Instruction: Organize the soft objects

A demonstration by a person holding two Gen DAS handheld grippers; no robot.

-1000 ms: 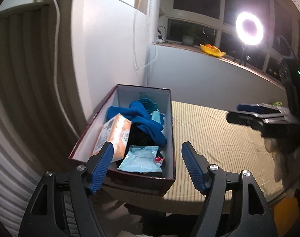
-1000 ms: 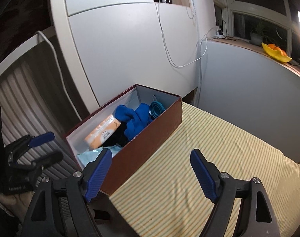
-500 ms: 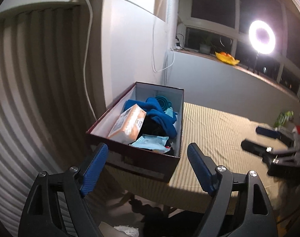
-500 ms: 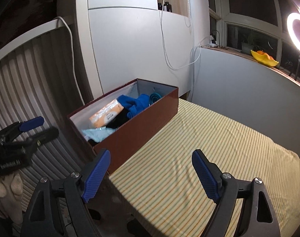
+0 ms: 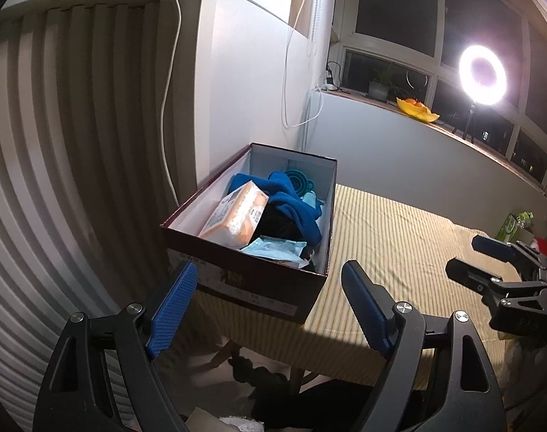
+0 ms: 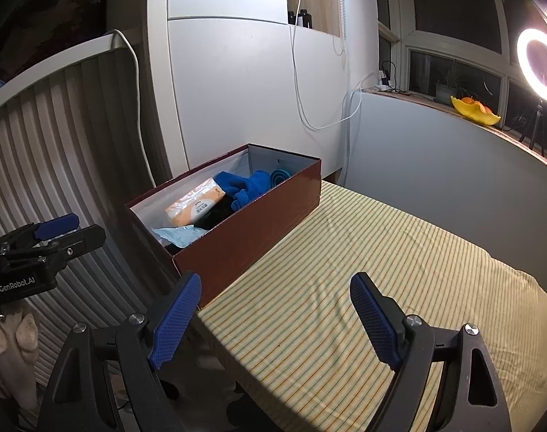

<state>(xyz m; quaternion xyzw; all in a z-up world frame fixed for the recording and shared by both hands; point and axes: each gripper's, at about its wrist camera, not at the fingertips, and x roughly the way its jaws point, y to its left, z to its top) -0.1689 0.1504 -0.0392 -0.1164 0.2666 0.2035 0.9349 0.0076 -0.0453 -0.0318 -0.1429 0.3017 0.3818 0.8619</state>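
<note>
Right wrist: left gripper (image 6: 54, 232) reads "GenRobot.AI".

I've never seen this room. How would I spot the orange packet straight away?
Find the dark red box at the corner of the striped table. The orange packet leans inside along its left wall, beside the blue cloth. It is the only orange-and-white thing there.

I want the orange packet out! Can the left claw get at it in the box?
Probably yes. The orange packet lies on top in the open box, nothing covers it, and the left claw is open, empty and facing it.
</note>
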